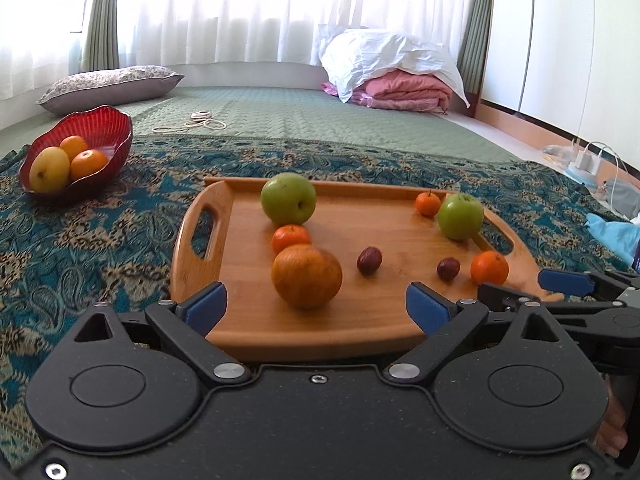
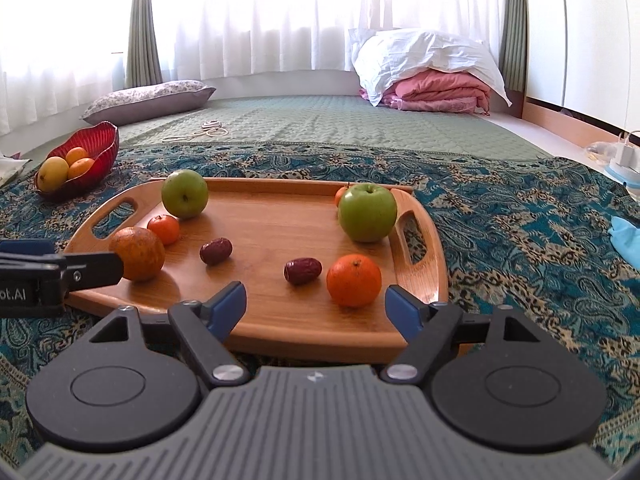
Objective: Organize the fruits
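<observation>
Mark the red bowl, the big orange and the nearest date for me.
red bowl (image 1: 116, 120), left wrist view, on its ribbed back wall.
big orange (image 1: 307, 275), left wrist view, on its middle.
nearest date (image 2: 303, 270), right wrist view, on its middle.

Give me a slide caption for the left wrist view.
Open left gripper faces a large orange on the wooden tray.

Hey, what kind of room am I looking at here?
Most likely a bedroom in a home. A patterned pillow and folded pink bedding lie on a quilted green mat beneath sheer curtains. The wooden tray of fruit sits on a paisley blanket spread over it.
</observation>
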{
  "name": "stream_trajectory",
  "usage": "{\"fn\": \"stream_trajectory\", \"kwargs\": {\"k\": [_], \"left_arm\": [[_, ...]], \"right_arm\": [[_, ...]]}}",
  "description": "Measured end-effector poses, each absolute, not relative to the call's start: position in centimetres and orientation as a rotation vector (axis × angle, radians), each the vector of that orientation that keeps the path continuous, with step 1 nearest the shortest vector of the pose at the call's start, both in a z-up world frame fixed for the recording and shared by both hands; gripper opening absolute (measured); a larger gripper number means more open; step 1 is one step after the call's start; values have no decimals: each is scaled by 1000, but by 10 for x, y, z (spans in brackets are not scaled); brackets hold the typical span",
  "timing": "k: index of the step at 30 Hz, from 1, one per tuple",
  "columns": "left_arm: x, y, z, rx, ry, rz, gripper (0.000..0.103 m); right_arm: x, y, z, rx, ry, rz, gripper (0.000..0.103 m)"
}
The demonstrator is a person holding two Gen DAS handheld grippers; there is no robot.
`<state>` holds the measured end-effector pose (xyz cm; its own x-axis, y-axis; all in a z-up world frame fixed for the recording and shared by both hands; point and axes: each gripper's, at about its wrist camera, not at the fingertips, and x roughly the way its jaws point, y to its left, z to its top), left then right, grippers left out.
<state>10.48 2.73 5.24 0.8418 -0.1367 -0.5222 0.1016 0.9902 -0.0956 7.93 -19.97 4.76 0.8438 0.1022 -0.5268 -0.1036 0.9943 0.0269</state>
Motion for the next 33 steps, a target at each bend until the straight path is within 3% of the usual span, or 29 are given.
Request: {"fn": "stream_trajectory", "kwargs": {"k": [23, 33], "left_arm": [[100, 27, 10, -21, 654, -49, 101], [106, 23, 0, 6, 683, -25, 103]], "right_arm": [[71, -198, 11, -14, 647, 71, 90], [71, -198, 3, -7, 651, 59, 96]]}}
